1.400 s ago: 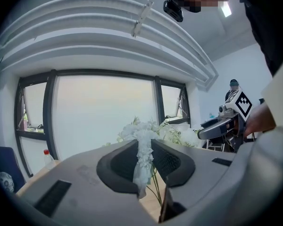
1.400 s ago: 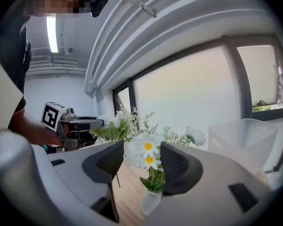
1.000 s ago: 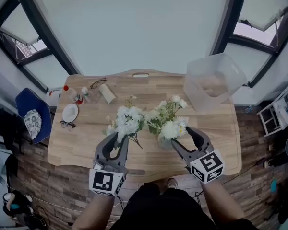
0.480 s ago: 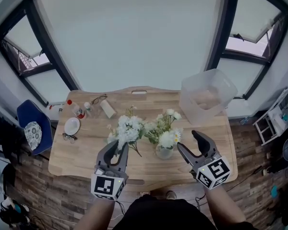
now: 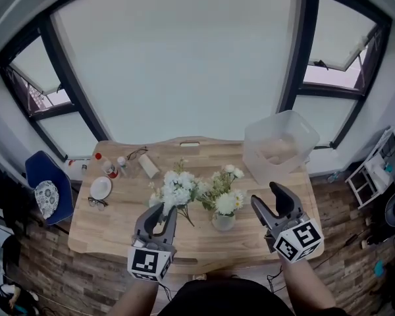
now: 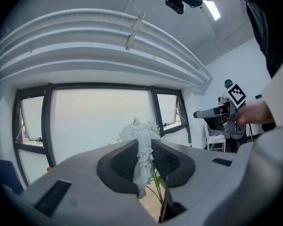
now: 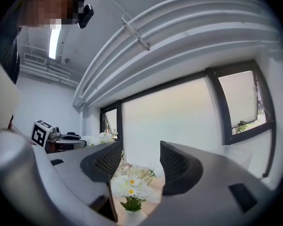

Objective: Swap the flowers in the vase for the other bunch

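My left gripper (image 5: 166, 214) is shut on a bunch of white flowers (image 5: 174, 191), held above the wooden table (image 5: 118, 217). In the left gripper view the white blossoms (image 6: 142, 147) are pinched between the jaws (image 6: 142, 161), green stems hanging below. A small glass vase (image 5: 223, 221) stands on the table with a bunch of daisies (image 5: 226, 199) in it. My right gripper (image 5: 268, 201) hangs open to the right of the vase, nothing between its fingers. Through the right gripper (image 7: 139, 168) jaws I see the daisies (image 7: 130, 188) and the vase's rim (image 7: 132, 216) below.
A clear plastic bin (image 5: 279, 144) sits at the table's back right. At the back left lie small bottles (image 5: 109, 167), glasses (image 5: 135, 154), a white block (image 5: 149, 166) and a white dish (image 5: 101, 188). A blue chair (image 5: 45, 188) stands left of the table.
Both grippers have risen. The right one has lifted away to the right of the daisies, still open. The left one keeps its hold on the white bunch.
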A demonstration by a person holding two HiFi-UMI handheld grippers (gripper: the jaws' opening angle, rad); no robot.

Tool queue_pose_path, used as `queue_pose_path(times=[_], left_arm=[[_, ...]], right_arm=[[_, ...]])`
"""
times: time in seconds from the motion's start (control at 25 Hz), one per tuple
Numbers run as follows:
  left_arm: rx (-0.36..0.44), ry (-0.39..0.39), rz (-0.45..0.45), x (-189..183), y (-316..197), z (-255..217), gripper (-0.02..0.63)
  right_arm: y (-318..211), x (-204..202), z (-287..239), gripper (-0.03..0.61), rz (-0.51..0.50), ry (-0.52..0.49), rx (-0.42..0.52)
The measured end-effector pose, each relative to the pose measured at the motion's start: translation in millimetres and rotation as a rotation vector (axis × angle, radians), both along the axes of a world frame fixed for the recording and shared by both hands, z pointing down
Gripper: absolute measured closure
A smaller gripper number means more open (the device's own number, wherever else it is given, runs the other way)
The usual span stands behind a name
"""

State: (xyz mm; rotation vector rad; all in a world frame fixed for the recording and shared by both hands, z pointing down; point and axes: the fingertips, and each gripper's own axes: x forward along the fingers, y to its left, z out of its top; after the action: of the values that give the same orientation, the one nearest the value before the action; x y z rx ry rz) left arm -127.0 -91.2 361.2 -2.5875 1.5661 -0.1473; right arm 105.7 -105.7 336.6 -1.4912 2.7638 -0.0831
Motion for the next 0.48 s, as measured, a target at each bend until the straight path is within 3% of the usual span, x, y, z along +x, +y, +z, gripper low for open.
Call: queue_pose_path(times=[0.16,0.32,0.48], left_arm=[[0.007,0.000,-0.012,-2,-1,-3,0.531],[0.021,0.004,-0.023,-6,0,-9,0.531],[0.031,0.007,-0.030,-8,0,-14,0.531]], right_arm=[[-1,4,-1,0.359,-0.014,0.003,-0.011],[-1,8,-7,0.543,0.004,-0.003,0.004],[-4,12,-10,0.552,0.022,0.004,0.006]])
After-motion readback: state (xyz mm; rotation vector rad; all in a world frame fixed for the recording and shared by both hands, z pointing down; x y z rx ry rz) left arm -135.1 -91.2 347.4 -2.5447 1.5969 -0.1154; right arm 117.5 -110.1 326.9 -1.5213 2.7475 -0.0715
